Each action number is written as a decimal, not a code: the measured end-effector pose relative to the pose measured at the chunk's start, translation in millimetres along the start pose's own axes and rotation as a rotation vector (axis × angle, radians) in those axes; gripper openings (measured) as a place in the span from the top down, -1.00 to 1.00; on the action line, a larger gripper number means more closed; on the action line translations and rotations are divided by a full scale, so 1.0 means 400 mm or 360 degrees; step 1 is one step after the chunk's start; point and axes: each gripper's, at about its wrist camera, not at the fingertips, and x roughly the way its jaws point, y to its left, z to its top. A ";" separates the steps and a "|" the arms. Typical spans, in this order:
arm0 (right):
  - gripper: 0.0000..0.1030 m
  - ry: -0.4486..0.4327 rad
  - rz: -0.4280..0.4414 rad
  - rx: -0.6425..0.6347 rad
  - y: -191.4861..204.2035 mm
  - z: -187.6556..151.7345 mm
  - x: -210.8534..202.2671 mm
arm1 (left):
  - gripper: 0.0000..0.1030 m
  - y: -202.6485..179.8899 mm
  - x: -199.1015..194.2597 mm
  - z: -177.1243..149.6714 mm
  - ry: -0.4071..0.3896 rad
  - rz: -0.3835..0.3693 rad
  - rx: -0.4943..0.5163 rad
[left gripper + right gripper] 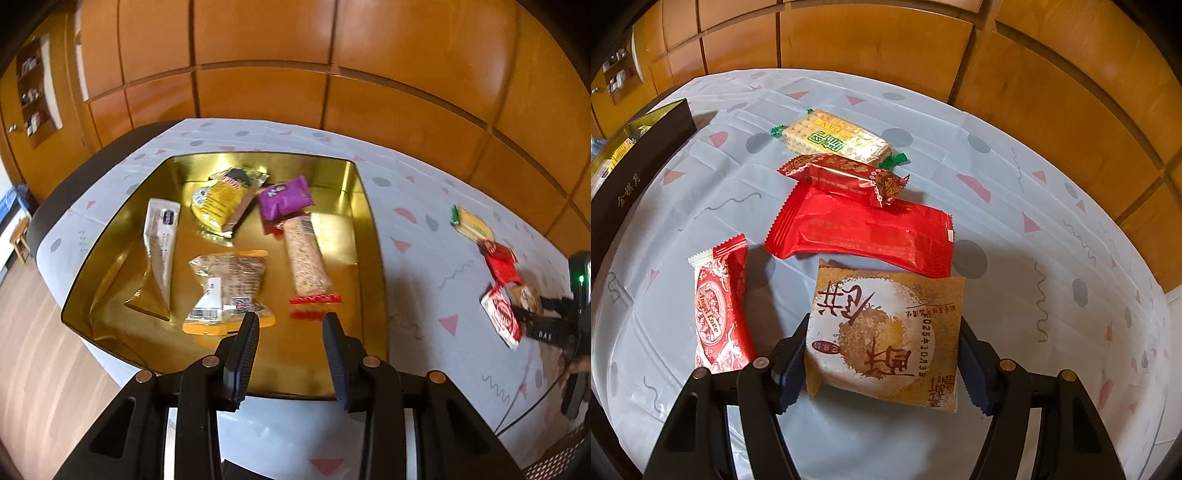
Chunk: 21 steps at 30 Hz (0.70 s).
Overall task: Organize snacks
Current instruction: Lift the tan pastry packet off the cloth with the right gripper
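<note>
In the left wrist view a gold-lined box (369,236) holds several snacks: a white bar (160,236), a yellow pack (218,203), a purple pack (284,197), a clear cookie pack (229,284) and a long grain bar (308,258). My left gripper (291,321) is open and empty above the box's near side. In the right wrist view my right gripper (882,332) has its jaws wide around a brown pastry pack (886,332) lying on the table; whether the pads touch it I cannot tell.
On the patterned tablecloth (1015,221) lie a large red pack (860,232), a small red candy pack (846,173), a green-ended cracker pack (838,138) and a red-and-white pack (718,306). The box's dark outer wall (631,177) stands at left. Wooden panels rise behind.
</note>
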 end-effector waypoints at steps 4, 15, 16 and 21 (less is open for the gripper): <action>-0.36 0.0004 -0.0005 -0.0003 0.002 0.002 0.002 | 0.31 -0.024 -0.013 -0.009 -0.0036 0.0010 0.0066; -0.26 0.0036 -0.0114 0.0120 -0.048 0.010 0.009 | 0.31 -0.040 -0.024 -0.016 -0.0093 0.0032 0.0143; -0.26 0.0044 -0.0123 0.0139 -0.054 0.009 0.011 | 0.31 -0.038 -0.024 -0.017 -0.0091 0.0033 0.0140; -0.26 0.0058 -0.0132 0.0208 -0.074 0.006 0.019 | 0.30 -0.020 -0.022 -0.018 -0.0094 0.0035 0.0112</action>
